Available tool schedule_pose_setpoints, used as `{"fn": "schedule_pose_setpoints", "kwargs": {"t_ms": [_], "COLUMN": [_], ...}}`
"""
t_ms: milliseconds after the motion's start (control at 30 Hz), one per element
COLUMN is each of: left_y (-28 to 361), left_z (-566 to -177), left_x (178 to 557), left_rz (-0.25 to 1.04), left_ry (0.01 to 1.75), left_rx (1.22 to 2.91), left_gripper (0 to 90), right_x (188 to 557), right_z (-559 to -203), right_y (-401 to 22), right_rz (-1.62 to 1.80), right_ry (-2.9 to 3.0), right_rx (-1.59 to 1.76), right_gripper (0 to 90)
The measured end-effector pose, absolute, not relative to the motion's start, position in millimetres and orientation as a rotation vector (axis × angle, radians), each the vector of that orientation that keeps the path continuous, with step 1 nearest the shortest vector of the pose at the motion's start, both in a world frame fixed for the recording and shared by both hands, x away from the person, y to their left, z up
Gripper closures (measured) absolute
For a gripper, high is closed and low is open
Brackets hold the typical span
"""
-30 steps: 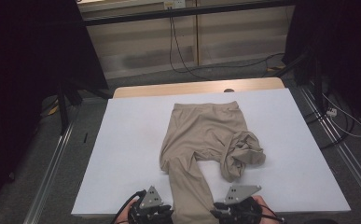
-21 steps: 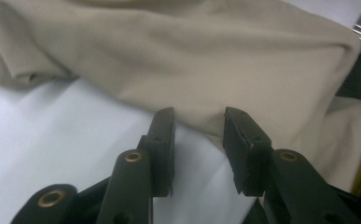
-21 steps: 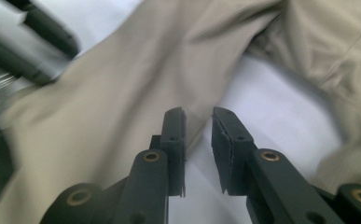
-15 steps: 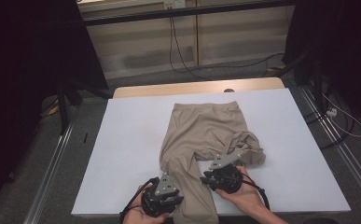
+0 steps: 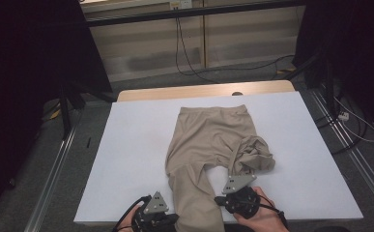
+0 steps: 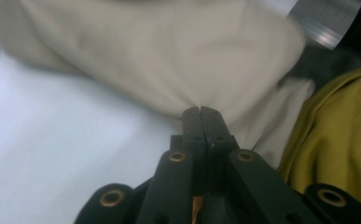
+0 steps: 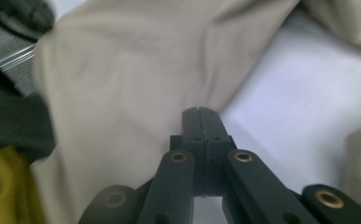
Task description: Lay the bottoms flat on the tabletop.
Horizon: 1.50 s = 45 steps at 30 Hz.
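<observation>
The left claw (image 6: 200,112) is clenched on the trousers (image 6: 159,60): its jaws have just been closing, and in the left gripper view they now meet with a pinch of beige cloth puckered at their tips. In the high view this left claw (image 5: 167,223) sits at the near edge of the tabletop (image 5: 136,145), on the left side of the long trouser leg that runs down to that edge.

The right claw (image 7: 200,112) is clenched on the same leg from its other side; its jaws have also just been closing, and in the right gripper view the tips press together on the cloth's edge where it borders the white surface. In the high view the right claw (image 5: 223,199) lies just beside the leg, held by a hand (image 5: 262,215) at the near edge.

The trousers (image 5: 213,135) lie flat along the middle of the tabletop, waistband toward the far edge. One leg stretches straight to the near edge between the two claws; the other is bunched in a heap toward the right side. A yellow garment (image 6: 336,140) shows at the right of the left gripper view.
</observation>
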State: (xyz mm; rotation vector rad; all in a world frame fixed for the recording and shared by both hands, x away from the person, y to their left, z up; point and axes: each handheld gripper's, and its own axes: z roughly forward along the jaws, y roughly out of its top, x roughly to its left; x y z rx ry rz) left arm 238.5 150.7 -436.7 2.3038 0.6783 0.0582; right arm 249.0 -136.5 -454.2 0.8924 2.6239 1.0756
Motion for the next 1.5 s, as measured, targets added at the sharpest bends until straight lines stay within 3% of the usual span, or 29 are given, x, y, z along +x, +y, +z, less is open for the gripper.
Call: {"fn": "schedule_pose_setpoints", "kwargs": {"t_ms": [100, 167, 233, 333, 433, 500, 567, 633, 933, 1033, 1167, 1200, 1300, 1500], "left_y": [153.9, 155.1, 153.5, 150.6, 149.3, 149.3, 150.1, 151.2, 146.9, 138.4, 127.0, 126.5, 129.7, 148.2], "left_z": [-435.2, -436.1, -439.3, -446.5, -450.2, -448.9, -447.6, -446.7, -446.2, -448.5, -452.9, -452.8, -450.1, -442.2], "left_x": [246.0, 252.0, 258.1, 267.6, 270.1, 268.6, 266.4, 265.1, 265.9, 263.3, 256.9, 256.4, 254.9, 246.9], "left_rz": [0.089, 0.114, 0.17, 0.195, 0.171, 0.182, 0.184, 0.189, 0.221, 0.207, 0.242, 0.239, 0.198, 0.135], "left_ry": [0.728, 0.742, 0.747, 0.746, 0.743, 0.729, 0.728, 0.728, 0.666, 0.604, 0.545, 0.555, 0.605, 0.704], "left_rx": [2.262, 2.261, 2.28, 2.309, 2.306, 2.306, 2.297, 2.287, 2.3, 2.329, 2.338, 2.338, 2.359, 2.392], "left_gripper": [77.8, 77.4, 77.5, 70.9, 69.8, 67.1, 65.4, 64.3, 80.8, 79.5, 67.2, 68.1, 89.0, 90.0], "right_x": [233.7, 232.7, 244.1, 267.7, 288.7, 295.4, 294.0, 285.2, 255.1, 248.6, 244.0, 244.5, 245.5, 251.1], "right_z": [-453.4, -451.1, -448.1, -448.6, -454.5, -460.0, -459.7, -459.2, -453.3, -453.1, -453.2, -453.0, -453.8, -455.3], "right_y": [-139.9, -142.6, -142.6, -137.9, -129.0, -122.4, -122.5, -123.3, -145.6, -150.3, -155.5, -155.0, -153.6, -149.3], "right_rz": [1.068, 1.106, 1.129, 1.126, 1.127, 1.101, 1.136, 1.108, 1.061, 1.065, 1.06, 1.056, 1.064, 1.065], "right_ry": [2.635, 2.6, 2.553, 2.522, 2.538, 2.548, 2.57, 2.561, 2.616, 2.639, 2.634, 2.627, 2.631, 2.587], "right_rx": [0.859, 0.873, 0.9, 0.934, 0.937, 0.925, 0.929, 0.911, 0.937, 0.939, 0.956, 0.958, 0.954, 0.976], "right_gripper": [90.0, 90.0, 81.3, 69.2, 64.2, 68.0, 89.4, 90.0, 90.0, 90.0, 88.8, 88.6, 88.6, 77.9]}}
